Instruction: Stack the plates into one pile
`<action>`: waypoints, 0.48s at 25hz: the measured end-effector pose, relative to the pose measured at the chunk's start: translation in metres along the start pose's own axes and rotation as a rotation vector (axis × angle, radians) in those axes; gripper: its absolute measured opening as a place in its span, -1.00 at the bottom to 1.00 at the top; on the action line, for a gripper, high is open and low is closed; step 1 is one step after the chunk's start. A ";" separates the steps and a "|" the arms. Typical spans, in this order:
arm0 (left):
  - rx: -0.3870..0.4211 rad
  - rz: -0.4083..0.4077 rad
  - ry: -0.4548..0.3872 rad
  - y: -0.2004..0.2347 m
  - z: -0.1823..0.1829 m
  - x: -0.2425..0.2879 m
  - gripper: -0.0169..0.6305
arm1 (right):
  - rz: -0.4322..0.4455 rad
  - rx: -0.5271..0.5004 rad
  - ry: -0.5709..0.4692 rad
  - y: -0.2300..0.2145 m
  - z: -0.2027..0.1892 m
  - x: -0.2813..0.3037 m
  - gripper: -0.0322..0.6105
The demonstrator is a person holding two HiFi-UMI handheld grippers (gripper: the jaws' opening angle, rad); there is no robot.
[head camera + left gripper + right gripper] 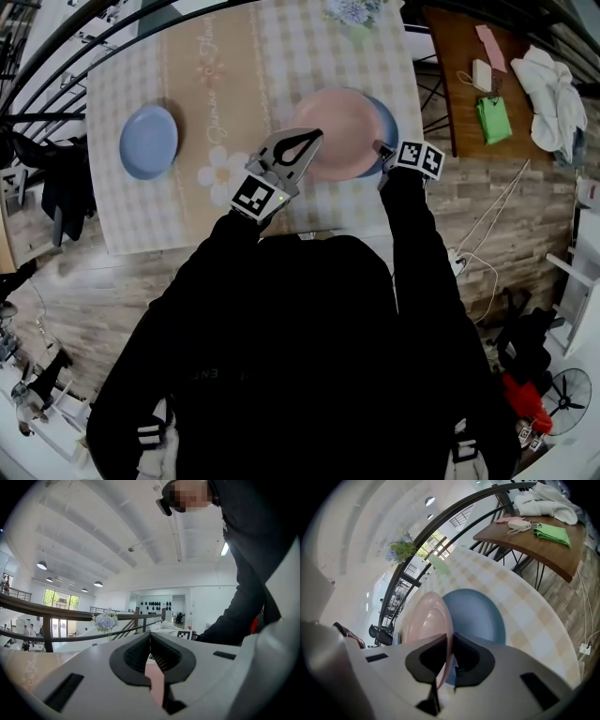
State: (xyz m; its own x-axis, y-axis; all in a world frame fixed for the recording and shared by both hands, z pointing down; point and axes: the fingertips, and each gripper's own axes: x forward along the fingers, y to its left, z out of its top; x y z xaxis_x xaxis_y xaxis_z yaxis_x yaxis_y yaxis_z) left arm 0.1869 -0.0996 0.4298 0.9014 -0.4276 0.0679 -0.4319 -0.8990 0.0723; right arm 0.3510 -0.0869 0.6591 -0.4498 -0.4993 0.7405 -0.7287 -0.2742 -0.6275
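My right gripper [382, 150] [451, 641] is shut on the near rim of a pink plate [339, 131] [426, 620]. It holds the plate tilted just over a darker blue plate [388, 127] [480, 618] that lies on the checked tablecloth. The left gripper [314, 137] [150, 637] is shut and points level at the pink plate's left edge; a strip of pink shows through the gap under its jaws, and whether it touches the plate I cannot tell. A light blue plate [148, 141] sits alone at the table's left.
A vase of flowers [354, 11] [401, 550] stands at the table's far edge. To the right is a wooden side table [464, 75] [543, 545] with a green pouch and a white cloth. A dark railing runs behind, and cables lie on the floor at right.
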 end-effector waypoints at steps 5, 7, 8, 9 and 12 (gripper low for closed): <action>0.003 -0.020 -0.004 -0.014 0.002 0.027 -0.89 | -0.009 0.021 -0.008 -0.025 0.009 -0.011 -0.80; -0.001 -0.025 -0.009 -0.018 0.003 0.035 -0.89 | -0.014 0.030 -0.012 -0.035 0.011 -0.014 -0.80; -0.004 -0.026 -0.010 -0.020 0.002 0.038 -0.89 | -0.017 0.033 -0.013 -0.040 0.012 -0.014 -0.79; -0.006 -0.026 -0.007 -0.021 0.002 0.040 -0.89 | -0.019 0.037 -0.012 -0.044 0.013 -0.014 -0.79; -0.002 -0.020 0.009 -0.025 0.000 0.046 -0.89 | -0.024 0.045 -0.005 -0.054 0.014 -0.014 -0.79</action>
State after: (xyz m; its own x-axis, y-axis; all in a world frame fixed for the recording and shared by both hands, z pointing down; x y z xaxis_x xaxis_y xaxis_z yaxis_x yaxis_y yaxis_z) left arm 0.2386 -0.0968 0.4314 0.9097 -0.4084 0.0750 -0.4135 -0.9074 0.0756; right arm 0.4038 -0.0762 0.6795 -0.4301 -0.4962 0.7542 -0.7153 -0.3224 -0.6200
